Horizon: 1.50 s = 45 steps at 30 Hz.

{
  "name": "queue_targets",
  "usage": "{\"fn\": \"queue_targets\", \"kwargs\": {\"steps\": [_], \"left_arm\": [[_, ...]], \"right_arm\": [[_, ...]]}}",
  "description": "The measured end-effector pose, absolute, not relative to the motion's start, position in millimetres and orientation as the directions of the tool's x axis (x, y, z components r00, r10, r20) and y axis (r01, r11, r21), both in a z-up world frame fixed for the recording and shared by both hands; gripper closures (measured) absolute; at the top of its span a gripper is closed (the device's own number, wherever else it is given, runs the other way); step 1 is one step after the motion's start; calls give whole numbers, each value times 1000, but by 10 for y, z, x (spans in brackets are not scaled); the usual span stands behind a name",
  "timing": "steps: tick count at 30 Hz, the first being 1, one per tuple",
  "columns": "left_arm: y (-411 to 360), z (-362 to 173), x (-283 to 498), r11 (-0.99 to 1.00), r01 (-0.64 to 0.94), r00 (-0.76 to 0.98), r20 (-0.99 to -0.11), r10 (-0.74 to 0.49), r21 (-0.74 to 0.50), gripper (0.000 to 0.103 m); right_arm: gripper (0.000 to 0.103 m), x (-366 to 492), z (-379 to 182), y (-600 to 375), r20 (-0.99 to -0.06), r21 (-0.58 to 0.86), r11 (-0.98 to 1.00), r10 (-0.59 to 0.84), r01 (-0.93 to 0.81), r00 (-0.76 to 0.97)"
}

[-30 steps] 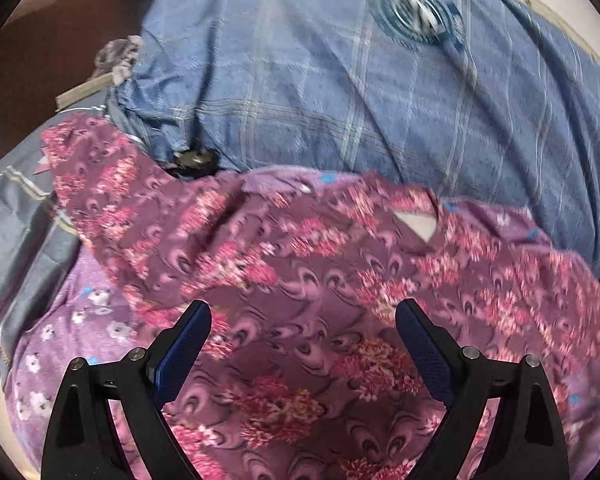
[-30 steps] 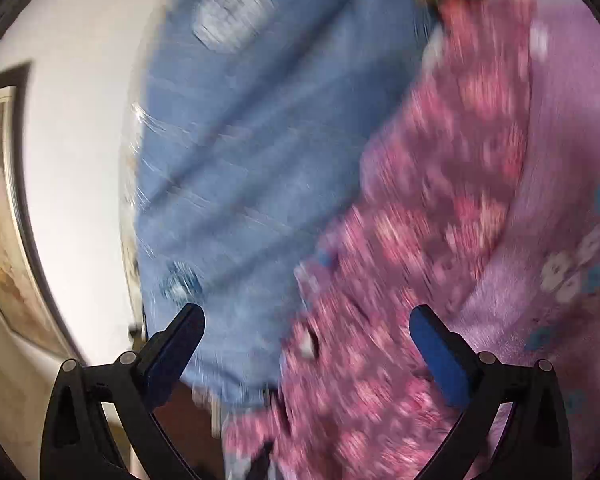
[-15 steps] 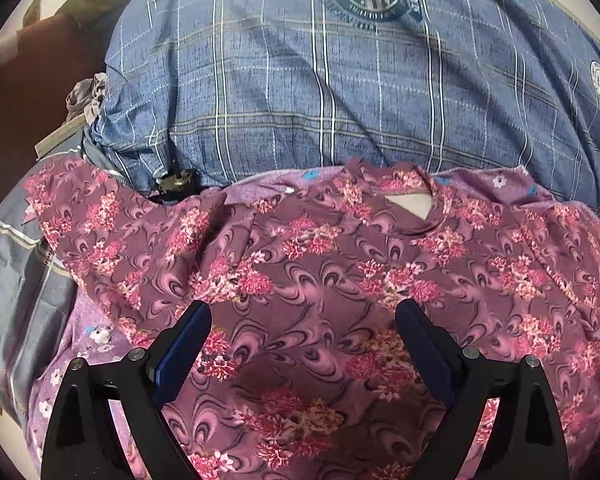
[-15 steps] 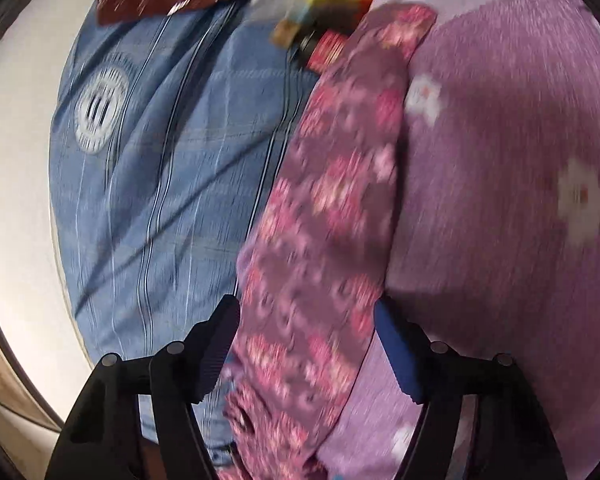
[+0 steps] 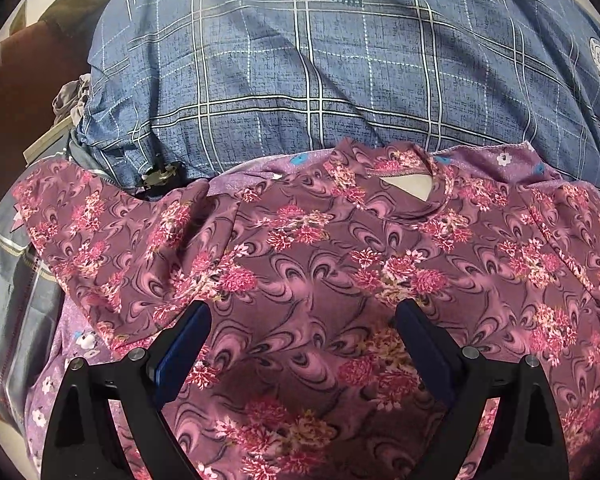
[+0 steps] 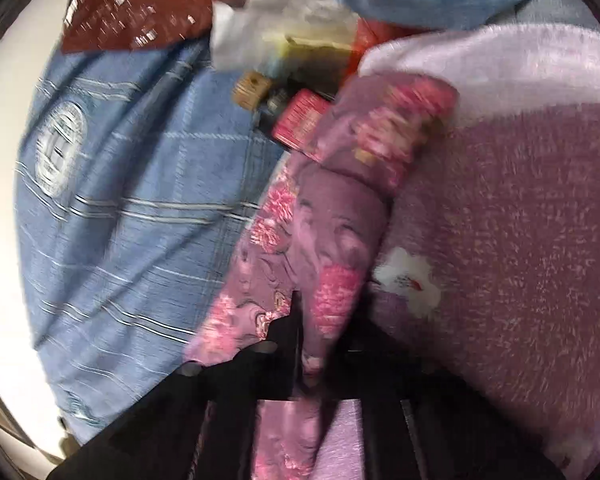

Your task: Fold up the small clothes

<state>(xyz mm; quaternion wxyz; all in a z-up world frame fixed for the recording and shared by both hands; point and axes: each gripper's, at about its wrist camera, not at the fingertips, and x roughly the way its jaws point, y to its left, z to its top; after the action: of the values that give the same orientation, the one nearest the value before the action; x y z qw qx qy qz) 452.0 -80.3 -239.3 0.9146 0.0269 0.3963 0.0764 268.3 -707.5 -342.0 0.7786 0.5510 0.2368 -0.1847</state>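
Right wrist view, jaws pinching floral top [image 6: 332,256] sleeve

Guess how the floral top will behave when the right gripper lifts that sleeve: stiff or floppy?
Probably floppy: the floral top lies in soft wrinkles, and its sleeve bunches where the right gripper pinches it. Likely light, so the rest should trail and drape, perhaps dragging over the fuzzy purple blanket.

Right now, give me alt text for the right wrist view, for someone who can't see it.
The right gripper is shut on a sleeve of the purple floral-print shirt, pinching the fabric between its black fingers. The sleeve lies between a blue checked pillow and a fuzzy purple blanket; the picture is blurred.
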Motion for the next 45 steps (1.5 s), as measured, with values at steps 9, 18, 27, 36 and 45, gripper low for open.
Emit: {"fn": "queue_targets", "kwargs": {"steps": [9, 18, 27, 36, 45], "left_arm": [[-313, -2111, 4437, 968, -251, 690, -696, 200, 29, 10], [540, -2006, 4299, 892, -453, 634, -707, 313, -12, 10], [766, -1999, 4323, 907, -418, 638, -729, 248, -57, 10], [467, -1959, 4338, 960, -277, 695, -696, 179, -30, 10], [-368, -2140, 4486, 996, 92, 710, -702, -59, 8, 10]], "right_arm": [[100, 2815, -2205, -5603, -321, 813, 567, 250, 131, 914], [91, 3599, -2569, -3039, -591, 578, 814, 466, -56, 659], [36, 3146, -3175, -1724, -858, 115, 937, 261, -330, 442], [34, 2738, -2681, -3082, -804, 340, 907, 417, -248, 424], [82, 2755, -2868, -6018, -845, 198, 852, -102, 484, 525]]}}
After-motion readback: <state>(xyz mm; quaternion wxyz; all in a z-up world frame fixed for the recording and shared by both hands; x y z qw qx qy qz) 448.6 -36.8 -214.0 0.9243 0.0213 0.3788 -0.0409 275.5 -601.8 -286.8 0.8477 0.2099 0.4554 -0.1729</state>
